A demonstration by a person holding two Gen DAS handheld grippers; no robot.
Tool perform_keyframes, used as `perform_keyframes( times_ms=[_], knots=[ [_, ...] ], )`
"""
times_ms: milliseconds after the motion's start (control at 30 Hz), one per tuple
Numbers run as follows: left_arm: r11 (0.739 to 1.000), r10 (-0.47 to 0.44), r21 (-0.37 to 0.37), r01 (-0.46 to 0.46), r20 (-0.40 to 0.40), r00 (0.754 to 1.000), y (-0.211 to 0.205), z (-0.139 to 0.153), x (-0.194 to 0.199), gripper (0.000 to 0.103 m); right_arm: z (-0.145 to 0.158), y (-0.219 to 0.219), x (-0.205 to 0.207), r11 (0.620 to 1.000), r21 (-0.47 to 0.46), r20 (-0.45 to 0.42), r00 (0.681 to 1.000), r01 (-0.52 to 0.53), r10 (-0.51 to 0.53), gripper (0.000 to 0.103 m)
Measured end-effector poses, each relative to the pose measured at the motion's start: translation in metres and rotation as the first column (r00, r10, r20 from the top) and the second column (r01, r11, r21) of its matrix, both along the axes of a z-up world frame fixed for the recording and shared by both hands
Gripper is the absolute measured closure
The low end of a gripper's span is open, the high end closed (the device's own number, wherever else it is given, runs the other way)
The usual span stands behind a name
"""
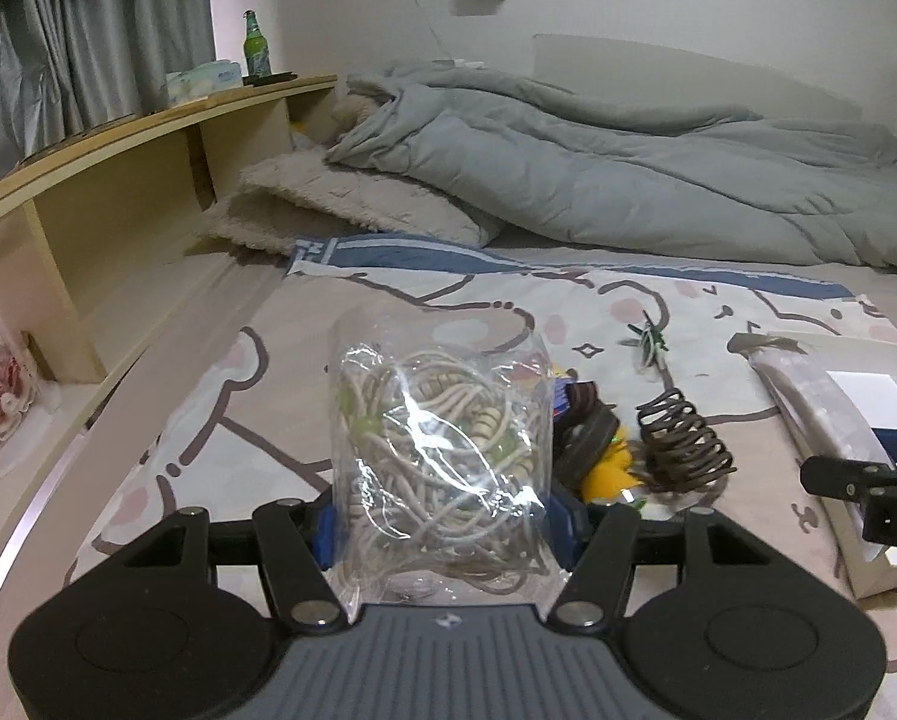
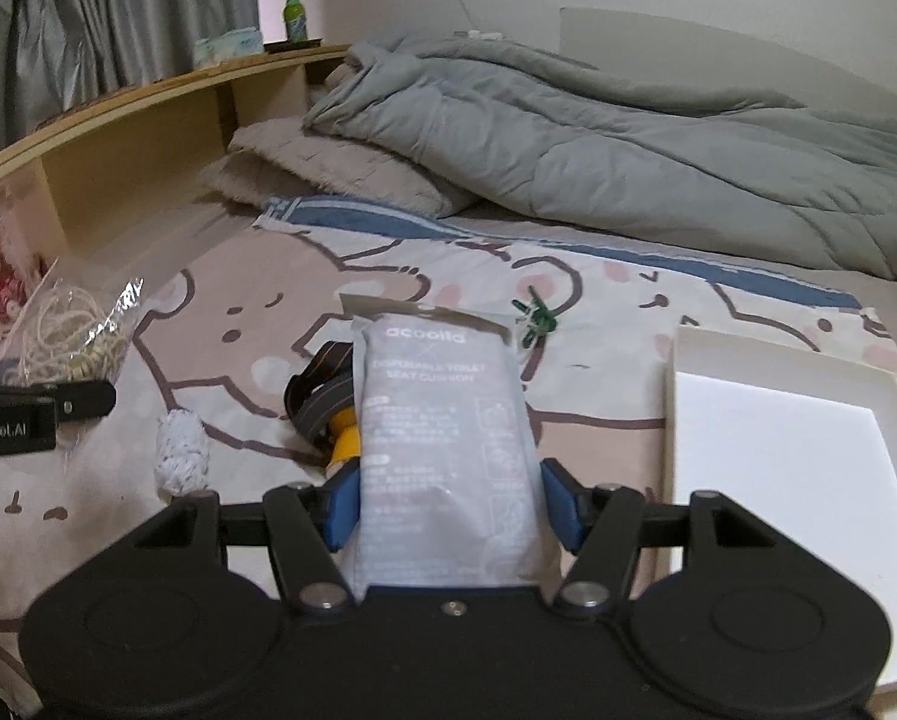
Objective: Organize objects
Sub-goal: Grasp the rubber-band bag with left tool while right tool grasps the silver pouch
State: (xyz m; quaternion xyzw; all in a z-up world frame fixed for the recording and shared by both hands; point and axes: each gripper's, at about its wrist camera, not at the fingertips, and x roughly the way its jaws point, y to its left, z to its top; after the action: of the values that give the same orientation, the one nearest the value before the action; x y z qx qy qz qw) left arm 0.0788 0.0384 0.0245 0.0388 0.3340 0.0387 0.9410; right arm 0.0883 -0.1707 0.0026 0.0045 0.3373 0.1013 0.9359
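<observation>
white tray (image 2: pixel 808 450) cut off right

"DISPOSABLE TOILET SEAT CUSHION" on grey packet (image 2: pixel 442 450)

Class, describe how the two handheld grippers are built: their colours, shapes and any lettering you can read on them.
Both the left gripper and the right gripper have black angular linkage arms with silver pivot bolts, round black side discs and blue finger pads. The left's base is ribbed grey. White lettering, partly readable, marks their sides.

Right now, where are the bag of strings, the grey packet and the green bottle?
bag of strings (image 1: pixel 442 456), left wrist view, bag's middle.
grey packet (image 2: pixel 448 450), right wrist view, printed front.
green bottle (image 2: pixel 294 12), right wrist view, its body.
</observation>
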Motion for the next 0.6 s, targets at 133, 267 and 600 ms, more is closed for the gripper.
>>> perform_keyframes(
  times_ms=[133, 267, 600],
  knots=[
    [1.0, -0.006, -0.021, 0.006, -0.011, 1.0, -0.005, 0.001, 0.002, 0.04, 0.001, -0.008, -0.002, 1.0, 0.005, 0.007, 1.0, 0.017, -0.017, 0.041],
    [0.999, -0.018, -0.039, 0.018, -0.011, 1.0, -0.012, 0.004, 0.004, 0.04, 0.003, -0.018, -0.006, 0.999, 0.005, 0.013, 0.999, 0.037, -0.037, 0.041],
    [0.992, -0.111, -0.058, 0.111, 0.0, 0.994, -0.05, 0.014, 0.009, 0.04, 0.015, -0.058, -0.015, 0.994, 0.005, 0.051, 0.993, 0.107, -0.107, 0.041]
  ],
)
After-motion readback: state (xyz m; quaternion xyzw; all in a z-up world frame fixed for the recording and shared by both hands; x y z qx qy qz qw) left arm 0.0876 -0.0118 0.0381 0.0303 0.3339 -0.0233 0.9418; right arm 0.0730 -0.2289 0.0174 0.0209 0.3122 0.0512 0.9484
